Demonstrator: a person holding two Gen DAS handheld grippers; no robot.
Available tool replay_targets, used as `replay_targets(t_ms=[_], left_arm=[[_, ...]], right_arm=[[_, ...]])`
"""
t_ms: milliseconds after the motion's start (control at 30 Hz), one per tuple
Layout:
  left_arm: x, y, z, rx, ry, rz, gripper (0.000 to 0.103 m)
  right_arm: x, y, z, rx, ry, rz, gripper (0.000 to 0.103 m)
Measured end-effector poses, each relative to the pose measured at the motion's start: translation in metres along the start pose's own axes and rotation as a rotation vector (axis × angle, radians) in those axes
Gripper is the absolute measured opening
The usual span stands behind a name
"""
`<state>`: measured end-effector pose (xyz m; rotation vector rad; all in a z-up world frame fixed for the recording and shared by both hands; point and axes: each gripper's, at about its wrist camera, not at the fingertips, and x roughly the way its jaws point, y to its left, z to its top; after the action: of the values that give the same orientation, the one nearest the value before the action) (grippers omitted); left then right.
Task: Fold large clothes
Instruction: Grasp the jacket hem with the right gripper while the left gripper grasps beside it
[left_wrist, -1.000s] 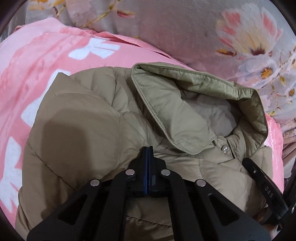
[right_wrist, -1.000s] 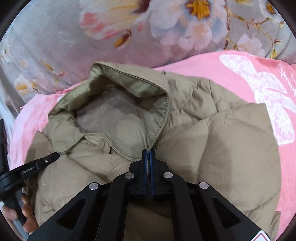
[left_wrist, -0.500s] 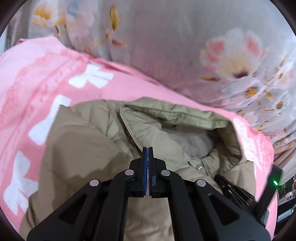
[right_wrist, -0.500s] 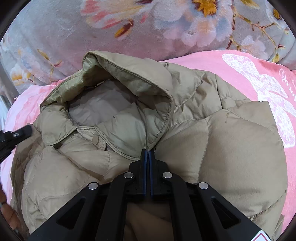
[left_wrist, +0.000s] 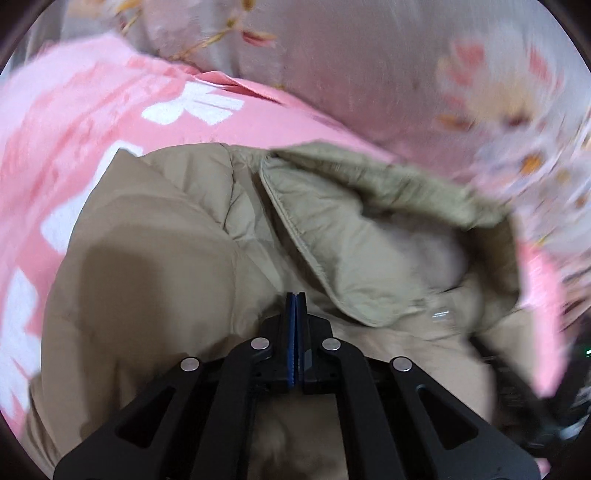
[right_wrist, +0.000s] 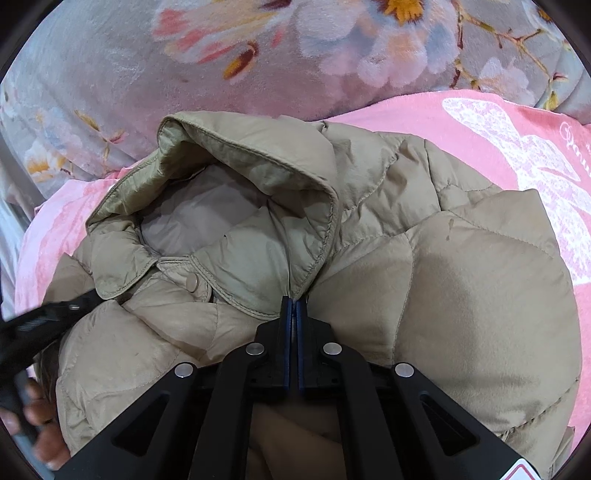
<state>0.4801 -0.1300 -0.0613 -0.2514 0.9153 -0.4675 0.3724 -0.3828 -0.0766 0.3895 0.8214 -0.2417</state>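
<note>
I have both the left gripper (left_wrist: 295, 295) and right gripper (right_wrist: 294, 300) pinched fully shut, apparently empty, above the bundled tan puffer jacket (right_wrist: 461, 295) on the pink blanket (right_wrist: 480, 122), probably to press it flat.

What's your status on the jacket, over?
Left gripper shut, right gripper shut, neither visibly pinching fabric. Tan puffer jacket bunched on pink blanket, hood open. Nothing in the way.

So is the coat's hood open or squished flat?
Open. The hood of the tan coat stands puffed up, its rim curling over, pale lining showing inside.
</note>
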Motion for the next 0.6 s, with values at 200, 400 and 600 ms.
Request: replay_targets(t_ms=[200,400,600], left_arm=[[-0.021,-0.019,0.02,0.001,-0.044,-0.068,0.0],[0.042,-0.022,0.011,0.019,0.119,-0.011,0.0],[0.04,-0.031,-0.001,0.11,0.093,0.042,0.0]], right_arm=[[0.0,0.0,0.0,0.0,-0.002,0.0,0.0],[0.0,0.0,0.0,0.009,-0.001,0.01,0.001],[-0.005,0.0,0.001,0.013,0.035,0.016,0.001]])
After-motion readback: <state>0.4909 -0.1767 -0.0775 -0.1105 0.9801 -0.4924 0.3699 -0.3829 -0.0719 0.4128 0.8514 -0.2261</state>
